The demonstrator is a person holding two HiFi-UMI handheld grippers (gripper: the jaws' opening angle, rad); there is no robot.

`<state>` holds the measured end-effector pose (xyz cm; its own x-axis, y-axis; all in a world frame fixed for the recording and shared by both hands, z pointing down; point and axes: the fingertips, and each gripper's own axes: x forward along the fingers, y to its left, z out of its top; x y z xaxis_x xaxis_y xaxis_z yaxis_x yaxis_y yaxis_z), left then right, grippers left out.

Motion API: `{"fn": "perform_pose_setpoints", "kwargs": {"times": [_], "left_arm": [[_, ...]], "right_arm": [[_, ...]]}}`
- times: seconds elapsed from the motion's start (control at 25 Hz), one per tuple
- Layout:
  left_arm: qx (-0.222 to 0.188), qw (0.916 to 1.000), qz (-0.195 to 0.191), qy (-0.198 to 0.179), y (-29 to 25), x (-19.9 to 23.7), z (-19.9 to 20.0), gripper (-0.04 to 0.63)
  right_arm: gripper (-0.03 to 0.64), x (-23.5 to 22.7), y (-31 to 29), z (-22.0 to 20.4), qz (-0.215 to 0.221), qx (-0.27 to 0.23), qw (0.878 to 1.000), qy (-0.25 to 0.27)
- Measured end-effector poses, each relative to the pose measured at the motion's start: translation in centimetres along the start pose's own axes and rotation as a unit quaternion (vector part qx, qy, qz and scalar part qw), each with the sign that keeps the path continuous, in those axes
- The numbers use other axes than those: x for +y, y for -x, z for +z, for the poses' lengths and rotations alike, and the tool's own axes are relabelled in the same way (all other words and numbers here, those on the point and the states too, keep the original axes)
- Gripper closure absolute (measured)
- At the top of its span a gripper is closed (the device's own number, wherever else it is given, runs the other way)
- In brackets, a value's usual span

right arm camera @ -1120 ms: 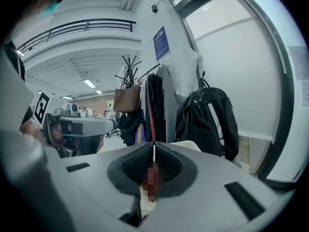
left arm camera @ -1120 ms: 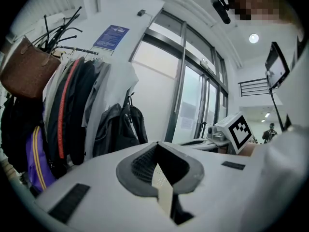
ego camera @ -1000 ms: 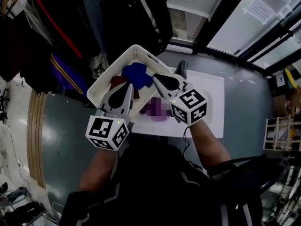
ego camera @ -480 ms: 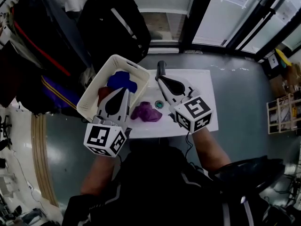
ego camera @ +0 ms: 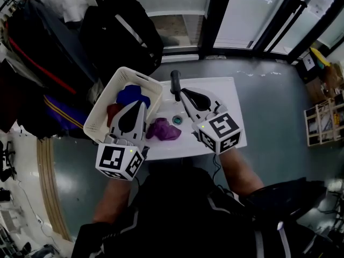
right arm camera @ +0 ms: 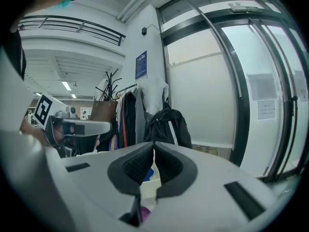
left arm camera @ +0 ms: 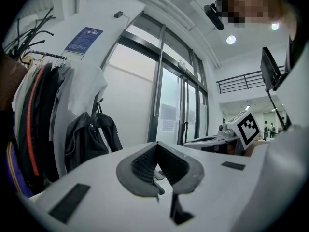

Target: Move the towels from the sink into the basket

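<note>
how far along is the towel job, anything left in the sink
Done: a blue towel and a red towel already lie in the basket.
In hand: nothing. The left gripper and right gripper are both shut and empty, held above the basket edge and the sink.
Left: one purple towel lies in the sink beside the drain.

The right tongs [right arm camera: 153, 146] are closed, empty, facing a hanging black backpack [right arm camera: 166, 124].

At mid frame, the white plastic left gripper [ego camera: 141, 103] and matching right gripper [ego camera: 183, 92] point up the picture, black-padded jaws closed together; bare forearms [ego camera: 112, 195] show below.
</note>
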<state>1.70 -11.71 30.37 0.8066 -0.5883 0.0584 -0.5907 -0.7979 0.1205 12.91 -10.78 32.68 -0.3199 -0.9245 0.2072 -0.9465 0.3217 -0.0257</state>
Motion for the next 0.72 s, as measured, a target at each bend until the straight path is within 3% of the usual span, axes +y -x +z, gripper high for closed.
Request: {"fn": "perform_pose_setpoints", "kwargs": {"times": [0.44, 0.72], "left_arm": [[0.012, 0.9998, 0.015, -0.003, -0.1, 0.7, -0.1, 0.589], [0.017, 0.9996, 0.020, -0.001, -0.6, 1.0, -1.6, 0.589]], "right_arm": [[0.601, 0.1, -0.4, 0.7, 0.006, 0.002, 1.000, 0.018], [0.601, 1.2, -1.5, -0.7, 0.038, 0.010, 0.999, 0.023]]}}
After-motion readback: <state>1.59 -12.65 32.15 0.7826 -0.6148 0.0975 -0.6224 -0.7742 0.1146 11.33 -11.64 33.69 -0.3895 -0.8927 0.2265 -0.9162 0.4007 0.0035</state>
